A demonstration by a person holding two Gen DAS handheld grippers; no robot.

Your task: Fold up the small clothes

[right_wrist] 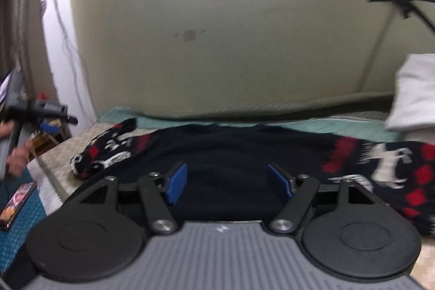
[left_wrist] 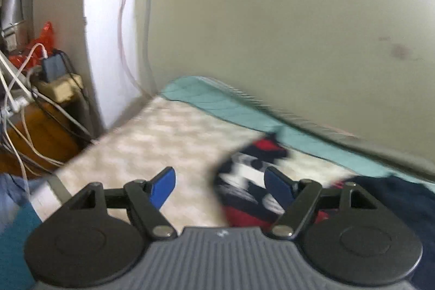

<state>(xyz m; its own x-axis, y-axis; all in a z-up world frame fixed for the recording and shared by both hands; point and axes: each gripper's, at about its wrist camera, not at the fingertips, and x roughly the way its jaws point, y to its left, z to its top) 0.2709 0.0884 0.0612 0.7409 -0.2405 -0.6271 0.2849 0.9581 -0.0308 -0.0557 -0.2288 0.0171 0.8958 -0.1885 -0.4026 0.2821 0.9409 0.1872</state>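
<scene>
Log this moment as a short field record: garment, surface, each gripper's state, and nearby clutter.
garment: dark sweater with red and white patterned sleeves, spread flat
surface: pale mottled bed cover, teal sheet along the wall
left gripper: open, nothing between the pads
right gripper: open, above the sweater's body
clutter: phone at left, white cloth at right

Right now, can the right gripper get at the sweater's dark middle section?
Probably yes. The right gripper is open and empty, the sweater's dark middle lies directly ahead on the bed, and nothing sits between them.
</scene>
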